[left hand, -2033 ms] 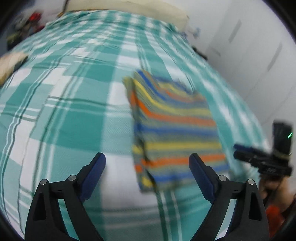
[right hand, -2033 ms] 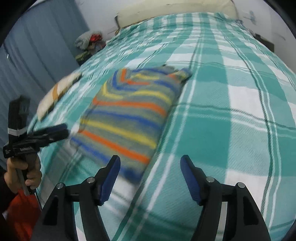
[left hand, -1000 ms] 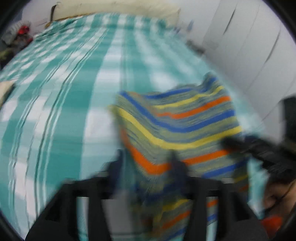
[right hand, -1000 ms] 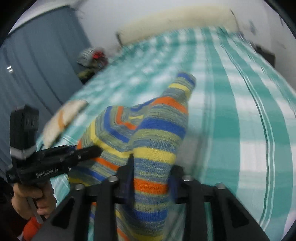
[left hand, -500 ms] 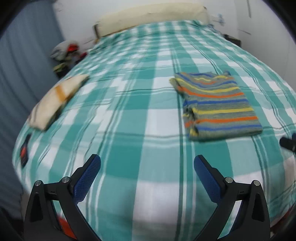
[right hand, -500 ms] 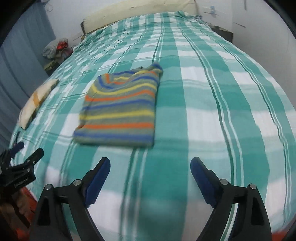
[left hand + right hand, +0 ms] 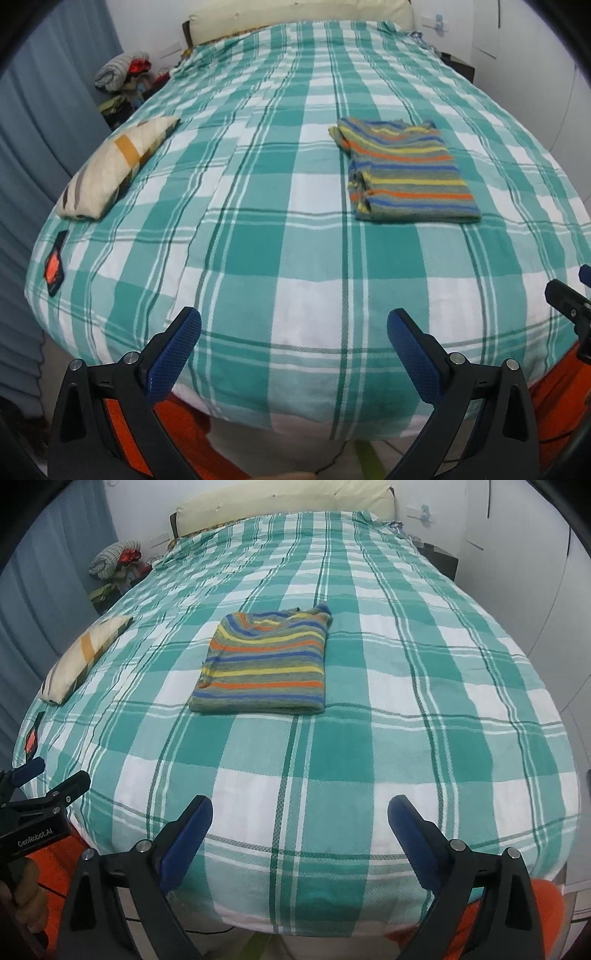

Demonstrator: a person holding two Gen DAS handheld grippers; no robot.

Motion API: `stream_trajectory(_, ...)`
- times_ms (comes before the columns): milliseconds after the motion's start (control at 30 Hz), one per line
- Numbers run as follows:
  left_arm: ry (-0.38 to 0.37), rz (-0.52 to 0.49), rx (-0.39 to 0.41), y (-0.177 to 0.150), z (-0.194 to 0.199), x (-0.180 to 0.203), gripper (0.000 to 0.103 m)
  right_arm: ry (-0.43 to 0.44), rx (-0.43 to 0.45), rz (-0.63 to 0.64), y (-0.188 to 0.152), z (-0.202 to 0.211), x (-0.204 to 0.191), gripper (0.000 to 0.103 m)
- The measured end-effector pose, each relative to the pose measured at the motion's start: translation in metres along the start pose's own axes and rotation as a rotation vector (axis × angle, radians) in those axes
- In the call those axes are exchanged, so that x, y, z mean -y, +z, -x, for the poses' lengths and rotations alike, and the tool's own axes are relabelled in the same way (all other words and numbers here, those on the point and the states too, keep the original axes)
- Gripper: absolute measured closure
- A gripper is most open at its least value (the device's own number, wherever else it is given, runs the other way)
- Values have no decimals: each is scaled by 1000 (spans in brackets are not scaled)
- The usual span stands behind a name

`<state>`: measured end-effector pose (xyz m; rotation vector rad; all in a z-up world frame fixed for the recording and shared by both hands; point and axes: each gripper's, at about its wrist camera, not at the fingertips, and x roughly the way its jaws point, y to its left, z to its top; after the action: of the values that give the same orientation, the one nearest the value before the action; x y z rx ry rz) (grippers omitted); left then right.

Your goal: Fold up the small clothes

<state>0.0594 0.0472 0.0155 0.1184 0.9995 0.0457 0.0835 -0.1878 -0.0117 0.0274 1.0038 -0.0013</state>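
Note:
A striped sweater [image 7: 406,173] in grey, blue, orange and yellow lies folded into a flat rectangle on the teal and white checked bed [image 7: 258,240]. It also shows in the right wrist view [image 7: 264,666], left of the bed's middle. My left gripper [image 7: 294,345] is open and empty, held back over the foot edge of the bed. My right gripper [image 7: 300,829] is open and empty, also back at the foot edge. Each gripper shows at the edge of the other's view, the left [image 7: 40,790] and the right [image 7: 572,299].
A cream pillow with an orange band [image 7: 114,166] lies at the bed's left edge. A small dark and orange object [image 7: 54,264] lies near the left front corner. A clothes pile [image 7: 122,70] sits beyond the bed on the left. White wardrobe doors [image 7: 535,572] stand on the right.
Both grippers closed on the sweater, lifted and folded it, then let go. They have since pulled back to the foot of the bed, open, with the sweater left flat.

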Motion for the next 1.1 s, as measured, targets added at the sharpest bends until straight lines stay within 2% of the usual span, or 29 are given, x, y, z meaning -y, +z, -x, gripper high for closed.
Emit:
stream_trajectory(400,-96,29,-48,7,11,-4,1,-1,22,61,16,25,-23,5)
stream_trajectory(633,-75,27,-31,19,11,-3,1,-33,58,82,25,30,-32,5)
stream_trajectory(1100,-60,-1,-19,33,13,9,1,-64,50,87,35,26,-30,5)
